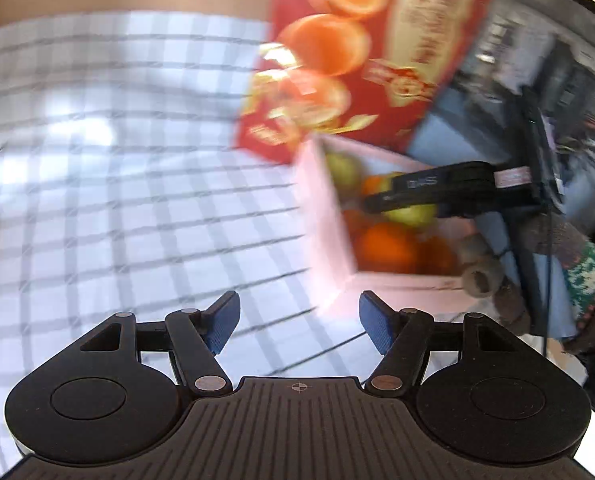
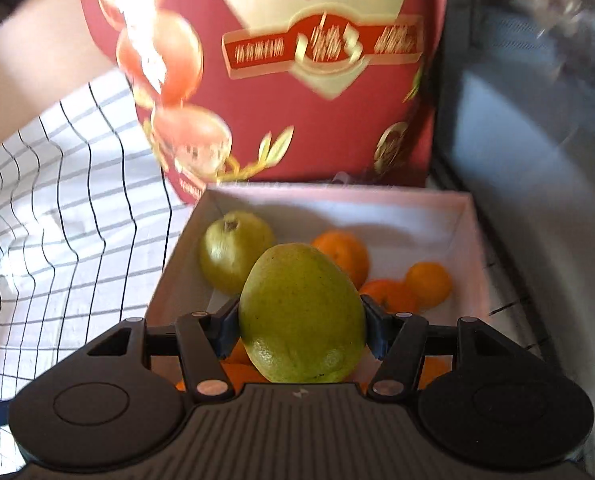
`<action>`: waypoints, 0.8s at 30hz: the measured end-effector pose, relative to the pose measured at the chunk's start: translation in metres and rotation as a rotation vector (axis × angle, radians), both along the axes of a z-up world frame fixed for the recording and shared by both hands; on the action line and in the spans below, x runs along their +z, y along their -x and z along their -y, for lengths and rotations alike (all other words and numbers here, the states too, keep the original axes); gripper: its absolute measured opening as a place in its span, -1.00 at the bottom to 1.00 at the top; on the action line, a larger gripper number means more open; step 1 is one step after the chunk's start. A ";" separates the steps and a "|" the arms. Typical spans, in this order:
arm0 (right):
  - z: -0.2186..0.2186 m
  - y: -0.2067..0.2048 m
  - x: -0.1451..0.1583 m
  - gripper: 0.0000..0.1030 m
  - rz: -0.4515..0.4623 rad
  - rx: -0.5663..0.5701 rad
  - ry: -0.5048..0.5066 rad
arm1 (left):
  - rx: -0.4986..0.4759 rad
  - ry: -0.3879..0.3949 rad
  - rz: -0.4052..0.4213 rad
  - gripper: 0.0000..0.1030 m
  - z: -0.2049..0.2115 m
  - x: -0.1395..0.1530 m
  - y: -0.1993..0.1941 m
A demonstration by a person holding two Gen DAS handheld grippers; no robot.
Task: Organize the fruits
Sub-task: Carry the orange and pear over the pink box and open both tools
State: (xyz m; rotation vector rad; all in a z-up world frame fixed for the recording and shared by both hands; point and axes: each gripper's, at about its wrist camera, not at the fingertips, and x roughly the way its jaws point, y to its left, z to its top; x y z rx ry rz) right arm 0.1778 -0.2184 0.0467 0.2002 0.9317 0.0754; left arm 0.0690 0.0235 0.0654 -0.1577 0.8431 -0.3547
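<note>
**Right tongs carry a green fruit over the box; left tongs empty**

The right tongs (image 2: pixel 301 326) are clenched on a green fruit (image 2: pixel 302 320), one pad on each flank, holding it above the near end of the white box (image 2: pixel 337 194). The left tongs (image 1: pixel 299 322) stand released over the checked cloth (image 1: pixel 97 160), nothing between them, the box off at their 2 o'clock.

To do this step well, I judge the fruit should go down into the bare floor at 12 to 1 o'clock, clear of the second green fruit (image 2: pixel 235 250) at 11 o'clock and the oranges (image 2: pixel 427 284) at 2 o'clock, and be let go only once it rests.

Its long axis runs towards 12 o'clock, narrower end away from the camera, broad dimpled end nearest.
</note>
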 end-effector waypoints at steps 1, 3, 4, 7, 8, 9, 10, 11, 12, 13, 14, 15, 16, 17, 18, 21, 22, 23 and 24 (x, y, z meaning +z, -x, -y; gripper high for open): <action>-0.002 0.000 -0.002 0.16 0.005 -0.003 0.005 | 0.031 -0.013 -0.006 0.38 -0.003 -0.002 0.004; -0.004 -0.001 -0.002 0.16 0.006 0.007 0.021 | 0.061 -0.029 -0.013 0.38 -0.006 -0.004 0.011; -0.005 -0.001 -0.001 0.17 0.003 0.013 0.026 | 0.066 -0.028 -0.017 0.38 -0.009 -0.005 0.011; -0.007 0.000 0.000 0.17 -0.001 0.030 0.034 | 0.059 -0.047 -0.009 0.38 -0.005 -0.004 0.017; -0.007 0.002 0.001 0.17 0.007 0.030 0.031 | 0.055 -0.059 -0.002 0.38 -0.003 -0.003 0.019; -0.006 0.005 0.004 0.17 0.018 0.029 0.026 | 0.048 -0.070 0.005 0.38 -0.001 -0.001 0.022; -0.006 0.009 0.007 0.17 0.031 0.026 0.020 | 0.040 -0.078 0.009 0.38 0.004 -0.001 0.022; -0.005 0.013 0.010 0.17 0.043 0.026 0.015 | 0.031 -0.086 0.014 0.38 0.007 0.000 0.022; -0.004 0.017 0.014 0.17 0.055 0.029 0.008 | 0.023 -0.095 0.023 0.38 0.012 0.001 0.023; -0.004 0.021 0.016 0.16 0.069 0.037 0.004 | 0.016 -0.103 0.034 0.38 0.015 0.003 0.025; -0.006 0.025 0.018 0.13 0.081 0.044 0.007 | 0.009 -0.112 0.045 0.38 0.018 0.005 0.027; -0.007 0.030 0.021 0.12 0.094 0.055 0.010 | 0.000 -0.122 0.054 0.38 0.021 0.008 0.030; -0.009 0.034 0.023 0.07 0.103 0.071 0.011 | -0.007 -0.127 0.061 0.38 0.023 0.009 0.031; -0.011 0.037 0.024 0.05 0.109 0.085 0.010 | -0.012 -0.130 0.066 0.38 0.025 0.011 0.032; -0.013 0.040 0.026 0.05 0.114 0.094 0.010 | -0.015 -0.133 0.069 0.38 0.026 0.012 0.033; -0.018 0.048 0.029 0.05 0.131 0.100 0.002 | -0.017 -0.138 0.072 0.38 0.027 0.013 0.035; -0.021 0.052 0.030 0.05 0.140 0.099 0.000 | -0.017 -0.139 0.071 0.38 0.026 0.012 0.036; -0.023 0.057 0.031 0.05 0.152 0.098 0.001 | -0.016 -0.141 0.068 0.38 0.026 0.011 0.037; -0.026 0.065 0.032 0.05 0.168 0.098 0.005 | -0.013 -0.146 0.063 0.38 0.025 0.009 0.038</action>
